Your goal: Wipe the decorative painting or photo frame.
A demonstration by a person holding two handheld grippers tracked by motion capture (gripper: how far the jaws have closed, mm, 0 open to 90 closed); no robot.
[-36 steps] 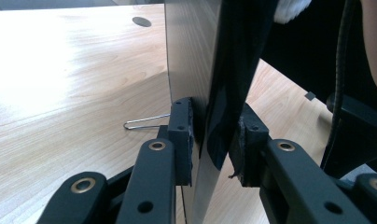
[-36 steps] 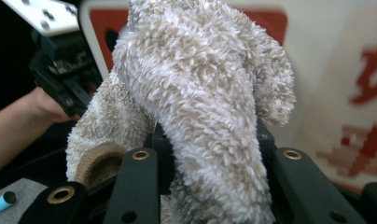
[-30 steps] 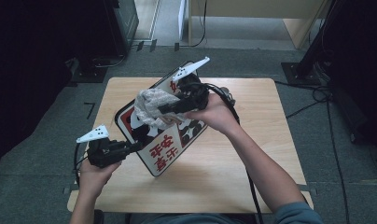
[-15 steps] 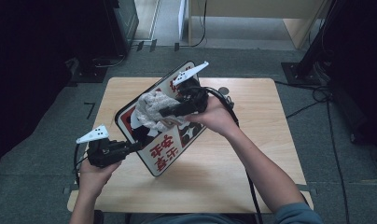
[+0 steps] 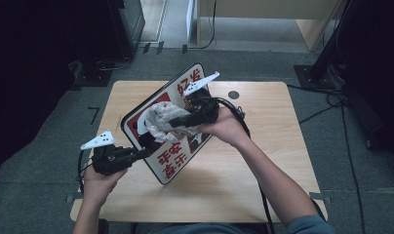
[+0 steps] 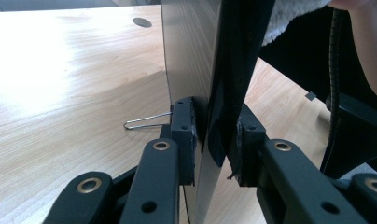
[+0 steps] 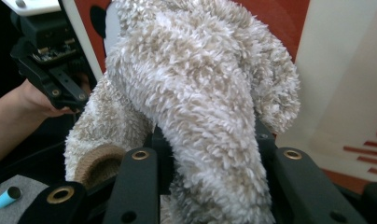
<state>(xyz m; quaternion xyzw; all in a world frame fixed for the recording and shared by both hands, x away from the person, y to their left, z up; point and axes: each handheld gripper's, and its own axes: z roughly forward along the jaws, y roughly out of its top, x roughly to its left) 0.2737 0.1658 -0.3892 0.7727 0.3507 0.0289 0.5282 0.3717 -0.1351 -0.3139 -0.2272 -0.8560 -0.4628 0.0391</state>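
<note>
A white sign board point(image 5: 176, 163) with red characters and a black rim stands tilted on its lower edge on the table. My left gripper point(image 5: 142, 153) is shut on its lower left edge; in the left gripper view the pads point(image 6: 184, 135) clamp the board point(image 6: 191, 56) from both sides. My right gripper point(image 5: 179, 122) is shut on a fluffy beige cloth point(image 5: 160, 121) and presses it against the board's face. The right gripper view has the cloth point(image 7: 200, 84) bulging between the right gripper's point(image 7: 207, 154) jaws, with the sign point(image 7: 336, 93) behind it and the left gripper point(image 7: 51, 70) at upper left.
The wooden table point(image 5: 268, 156) has a round hole point(image 5: 233, 94) near its far edge. A thin wire clip point(image 6: 144, 122) lies on the table beside the board. Cables run over the grey floor at the right. A small blue cylinder point(image 7: 5, 198) lies low down at the left.
My right gripper has slid the cloth down the board's face, toward the person. More of the board's far end with its characters now shows. The left gripper has stayed put.
</note>
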